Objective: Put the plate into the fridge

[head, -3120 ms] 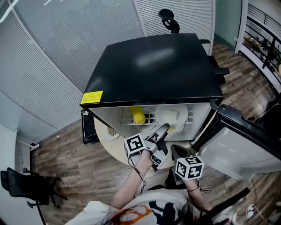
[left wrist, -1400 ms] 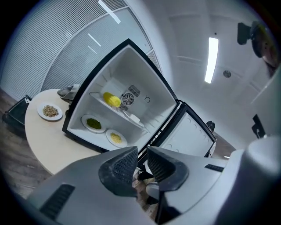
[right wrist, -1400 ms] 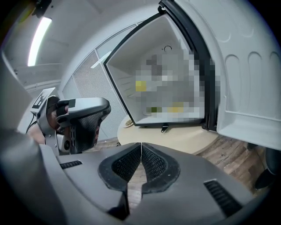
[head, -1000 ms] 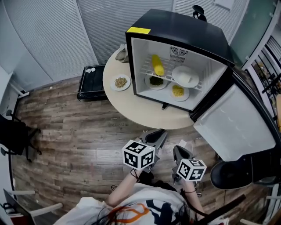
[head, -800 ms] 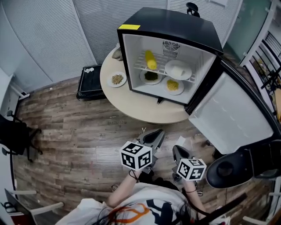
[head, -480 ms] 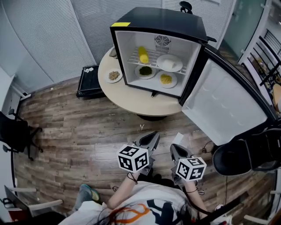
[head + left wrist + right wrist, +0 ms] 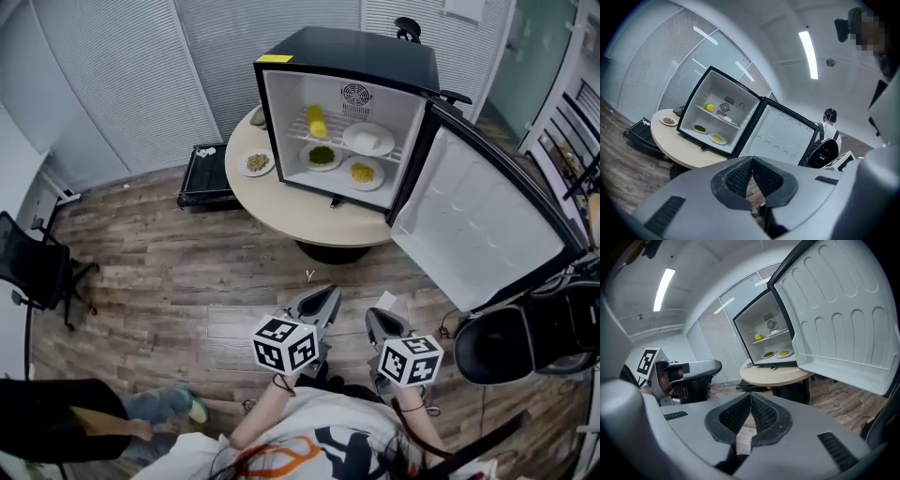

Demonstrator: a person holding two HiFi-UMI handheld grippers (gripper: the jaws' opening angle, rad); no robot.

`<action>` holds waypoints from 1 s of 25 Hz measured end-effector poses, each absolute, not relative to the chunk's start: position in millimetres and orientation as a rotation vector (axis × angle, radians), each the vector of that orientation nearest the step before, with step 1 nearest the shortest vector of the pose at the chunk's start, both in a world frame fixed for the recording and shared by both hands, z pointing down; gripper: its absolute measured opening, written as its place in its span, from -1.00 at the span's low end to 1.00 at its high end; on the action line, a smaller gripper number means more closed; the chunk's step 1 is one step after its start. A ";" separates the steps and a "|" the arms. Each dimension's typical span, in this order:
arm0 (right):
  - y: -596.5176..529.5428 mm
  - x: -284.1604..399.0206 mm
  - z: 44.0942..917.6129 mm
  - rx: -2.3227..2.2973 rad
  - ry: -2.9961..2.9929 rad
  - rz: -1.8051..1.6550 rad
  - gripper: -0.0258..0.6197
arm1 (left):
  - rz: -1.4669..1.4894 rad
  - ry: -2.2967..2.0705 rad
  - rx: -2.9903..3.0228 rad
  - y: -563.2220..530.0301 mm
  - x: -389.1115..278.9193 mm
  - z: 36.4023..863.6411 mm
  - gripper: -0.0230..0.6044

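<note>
The small black fridge point(image 7: 361, 56) stands on a round table point(image 7: 281, 202) with its door point(image 7: 473, 220) swung wide to the right. Inside it are a white plate point(image 7: 367, 140) and a yellow item point(image 7: 317, 121) on the wire shelf, and two plates of food point(image 7: 322, 156) point(image 7: 362, 173) below. One more plate point(image 7: 256, 163) of brownish food sits on the table left of the fridge. My left gripper point(image 7: 323, 298) and right gripper point(image 7: 377, 319) are held low near my body, well back from the table, both shut and empty.
A black case point(image 7: 208, 173) lies on the wooden floor beside the table. A black office chair point(image 7: 37, 267) stands at far left, another dark chair point(image 7: 525, 342) at right. A person's legs point(image 7: 103, 427) show at lower left; another person point(image 7: 829, 123) stands behind the door.
I have stepped back from the fridge, so it now sits farther away. A person's legs have come into view at lower left. Both grippers stay low and shut.
</note>
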State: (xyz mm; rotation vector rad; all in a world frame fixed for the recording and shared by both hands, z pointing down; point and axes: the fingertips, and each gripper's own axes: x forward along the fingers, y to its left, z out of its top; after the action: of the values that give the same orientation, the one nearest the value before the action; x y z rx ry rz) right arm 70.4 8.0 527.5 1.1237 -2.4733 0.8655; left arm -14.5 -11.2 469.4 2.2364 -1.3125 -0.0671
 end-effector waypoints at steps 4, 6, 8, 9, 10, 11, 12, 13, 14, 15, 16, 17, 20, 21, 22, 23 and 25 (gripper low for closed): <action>8.7 63.8 524.1 1.093 -2.494 0.837 -0.87 | -0.045 -1.326 2.267 -7.2 -15.3 467.4 -0.89; 7.9 61.4 523.2 1.084 -2.501 0.835 -0.87 | -0.034 -1.328 2.277 -5.5 -15.1 467.3 -0.89; 7.6 60.2 521.4 1.078 -2.509 0.842 -0.87 | -0.030 -1.328 2.279 -3.0 -15.0 466.4 -0.89; 7.9 59.9 520.6 1.076 -2.513 0.845 -0.87 | -0.028 -1.328 2.279 -1.4 -14.8 466.1 -0.89; 8.4 60.1 520.2 1.075 -2.516 0.844 -0.87 | -0.024 -1.327 2.279 0.5 -14.5 466.6 -0.89; 8.9 60.6 520.0 1.076 -2.517 0.841 -0.87 | -0.018 -1.325 2.279 2.3 -14.0 467.7 -0.89; 9.1 61.2 519.7 1.079 -2.518 0.836 -0.87 | -0.013 -1.321 2.279 3.7 -13.4 469.1 -0.89; 9.0 62.0 519.1 1.083 -2.520 0.831 -0.87 | -0.011 -1.316 2.278 4.6 -12.5 470.4 -0.89; 9.0 62.9 518.4 1.087 -2.522 0.827 -0.87 | -0.009 -1.312 2.279 5.3 -11.4 471.2 -0.89; 9.0 64.0 517.5 1.089 -2.525 0.825 -0.87 | -0.008 -1.307 2.281 5.6 -9.8 471.4 -0.89; 9.1 65.2 516.6 1.091 -2.527 0.825 -0.87 | -0.006 -1.303 2.286 5.7 -7.9 470.9 -0.89; 9.2 66.7 515.7 1.094 -2.529 0.824 -0.87 | -0.002 -1.299 2.292 5.7 -5.8 470.1 -0.89; 10.3 70.8 513.6 1.107 -2.531 0.825 -0.87 | 0.009 -1.283 2.308 6.9 0.3 468.4 -0.89; 10.6 71.5 513.2 1.110 -2.533 0.825 -0.87 | 0.013 -1.278 2.310 7.7 1.8 468.4 -0.89; 10.9 72.0 513.0 1.112 -2.534 0.824 -0.87 | 0.016 -1.275 2.311 8.7 2.9 468.8 -0.89; 11.4 72.3 512.8 1.112 -2.536 0.823 -0.87 | 0.019 -1.272 2.312 9.8 3.8 469.3 -0.89; 12.7 72.8 512.6 1.111 -2.539 0.823 -0.87 | 0.023 -1.267 2.311 11.8 5.3 470.0 -0.89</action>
State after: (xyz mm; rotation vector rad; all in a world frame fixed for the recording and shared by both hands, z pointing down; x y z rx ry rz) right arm 72.8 12.7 512.6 1.1111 -2.5392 0.8225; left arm 5.3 11.8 470.0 2.3111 -1.2671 0.0225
